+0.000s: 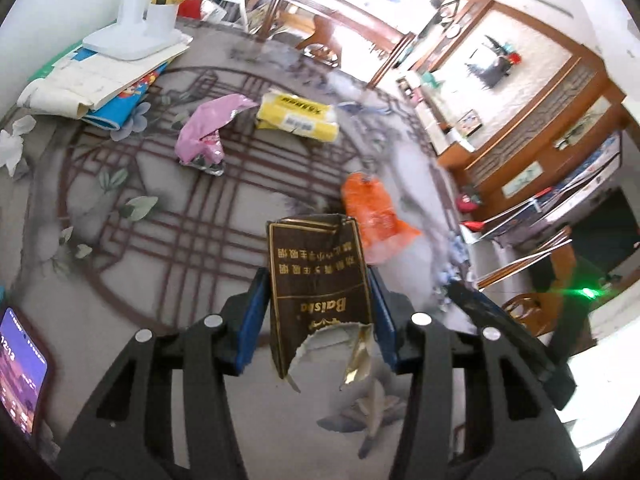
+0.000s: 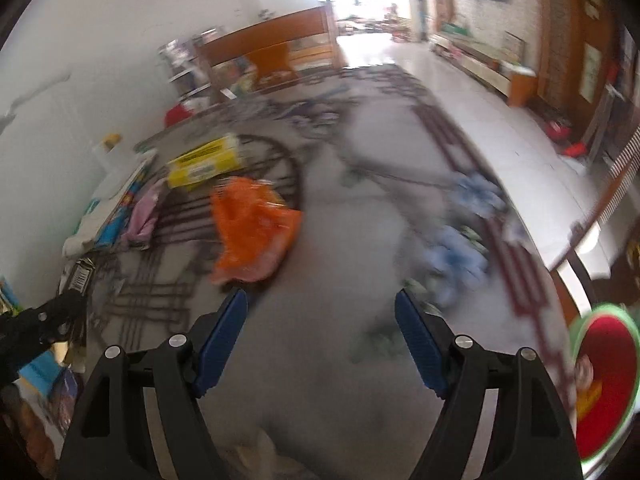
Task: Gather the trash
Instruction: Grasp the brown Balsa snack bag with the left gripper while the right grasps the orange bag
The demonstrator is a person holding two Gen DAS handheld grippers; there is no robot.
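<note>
My left gripper is shut on a torn brown cigarette pack and holds it above the patterned table. Beyond it lie an orange wrapper, a pink wrapper and a yellow tissue pack. My right gripper is open and empty above the table, with the orange wrapper just ahead to its left. The yellow pack and pink wrapper lie farther left. The left gripper with the brown pack shows at the left edge. The right view is blurred.
A white lamp base stands on books at the table's back left. A phone lies at the near left edge. A red and green watermelon-patterned bin sits at the right. Wooden furniture lines the room beyond the table edge.
</note>
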